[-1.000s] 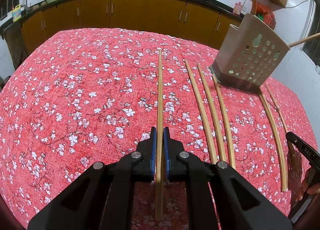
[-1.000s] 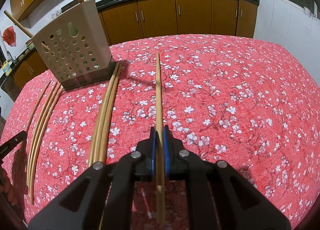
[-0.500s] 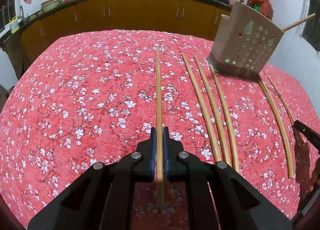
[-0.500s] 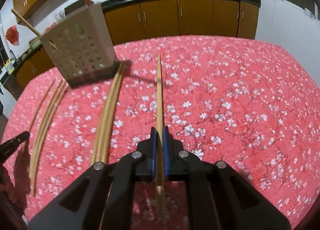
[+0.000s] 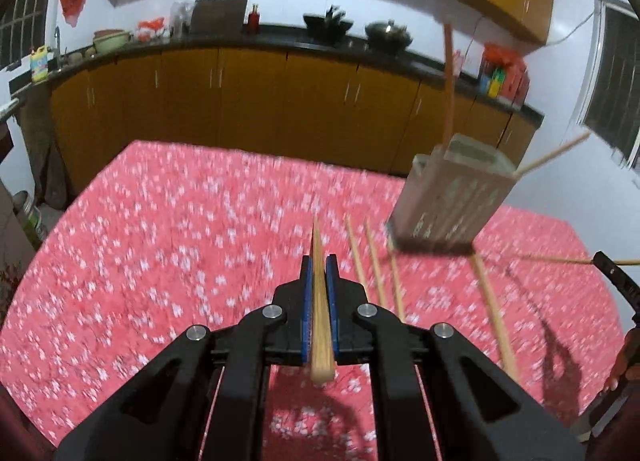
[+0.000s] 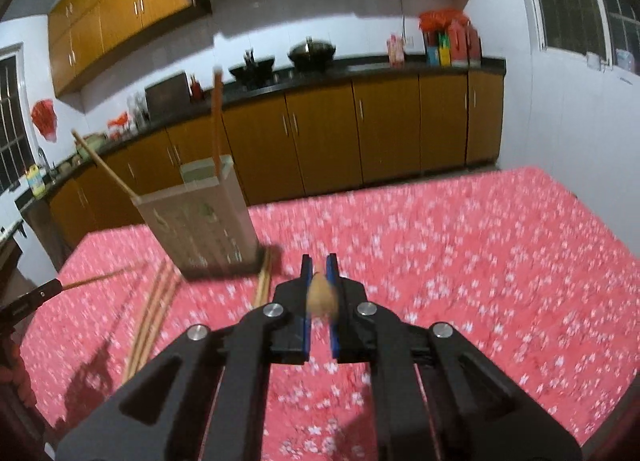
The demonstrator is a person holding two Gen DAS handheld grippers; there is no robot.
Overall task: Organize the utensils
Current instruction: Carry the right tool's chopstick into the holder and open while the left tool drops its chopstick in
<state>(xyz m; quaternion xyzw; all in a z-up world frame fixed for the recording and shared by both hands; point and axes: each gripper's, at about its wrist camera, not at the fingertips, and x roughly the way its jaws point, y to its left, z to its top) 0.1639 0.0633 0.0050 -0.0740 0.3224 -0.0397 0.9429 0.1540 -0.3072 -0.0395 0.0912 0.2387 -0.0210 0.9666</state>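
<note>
Chopsticks (image 5: 320,301) now lifted, pale wood.

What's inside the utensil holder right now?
Two sticks rise out of the utensil holder: an upright reddish chopstick in the rear section and a pale wooden stick leaning out over the front rim. Its walls hide whatever lies lower down.

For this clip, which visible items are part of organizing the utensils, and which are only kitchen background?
Part of the job:
- left gripper, shut on a chopstick
- right gripper, shut on another chopstick
- perforated holder
- loose chopsticks on the floral tablecloth

Background:
- woks on the counter
- bottles
- cabinets
</note>
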